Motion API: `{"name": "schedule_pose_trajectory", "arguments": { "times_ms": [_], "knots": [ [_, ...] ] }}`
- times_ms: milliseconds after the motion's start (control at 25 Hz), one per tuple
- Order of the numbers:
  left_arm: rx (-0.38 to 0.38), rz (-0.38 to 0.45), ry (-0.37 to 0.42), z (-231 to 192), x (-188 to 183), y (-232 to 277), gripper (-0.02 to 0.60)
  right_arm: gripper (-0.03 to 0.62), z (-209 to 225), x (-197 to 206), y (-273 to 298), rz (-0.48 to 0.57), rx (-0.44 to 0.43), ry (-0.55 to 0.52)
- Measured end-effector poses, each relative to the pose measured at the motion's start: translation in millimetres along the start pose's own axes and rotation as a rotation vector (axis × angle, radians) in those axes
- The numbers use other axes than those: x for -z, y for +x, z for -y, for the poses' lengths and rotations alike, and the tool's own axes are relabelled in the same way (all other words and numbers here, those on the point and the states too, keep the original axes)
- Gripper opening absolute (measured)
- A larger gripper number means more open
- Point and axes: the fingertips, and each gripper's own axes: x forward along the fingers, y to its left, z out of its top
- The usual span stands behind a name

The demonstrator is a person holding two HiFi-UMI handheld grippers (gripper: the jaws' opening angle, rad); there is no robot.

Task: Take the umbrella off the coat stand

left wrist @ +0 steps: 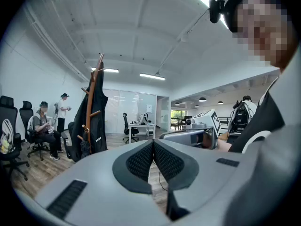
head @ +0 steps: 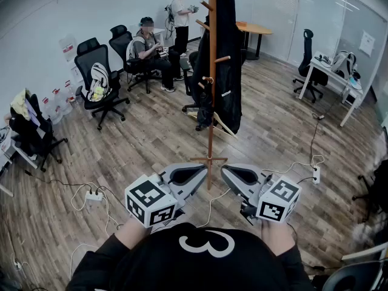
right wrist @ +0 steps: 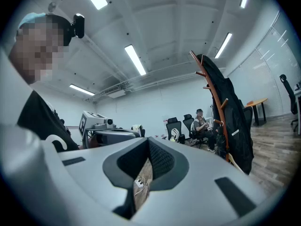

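A wooden coat stand [head: 211,120] rises from the plank floor straight ahead of me, with a long black coat [head: 228,59] draped over its right side. A dark folded umbrella [head: 202,99] hangs from a low peg on its left side; it also shows as the umbrella [left wrist: 85,146] in the left gripper view. My left gripper [head: 204,169] [left wrist: 153,143] and right gripper [head: 224,170] [right wrist: 148,141] are held low near the stand's foot, well short of the umbrella. Both have their pads together with nothing between them.
A seated person [head: 148,47] and a standing person [head: 180,17] are at the back, among several black office chairs [head: 97,80]. A white desk [head: 332,77] stands at the right. Cables and a power strip [head: 93,195] lie on the floor to my left.
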Motion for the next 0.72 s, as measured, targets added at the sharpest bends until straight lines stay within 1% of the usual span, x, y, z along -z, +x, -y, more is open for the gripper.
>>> {"name": "schedule_pose_trajectory", "arguments": {
  "times_ms": [320,720],
  "knots": [
    [0.006,-0.001,-0.048,-30,8,9,0.017,0.026,22,6,22,-0.021,0.006,0.018],
    [0.018,-0.020,-0.106,-89,14,34,0.017,0.026,72,12,61,-0.049,0.036,0.065]
  ]
}}
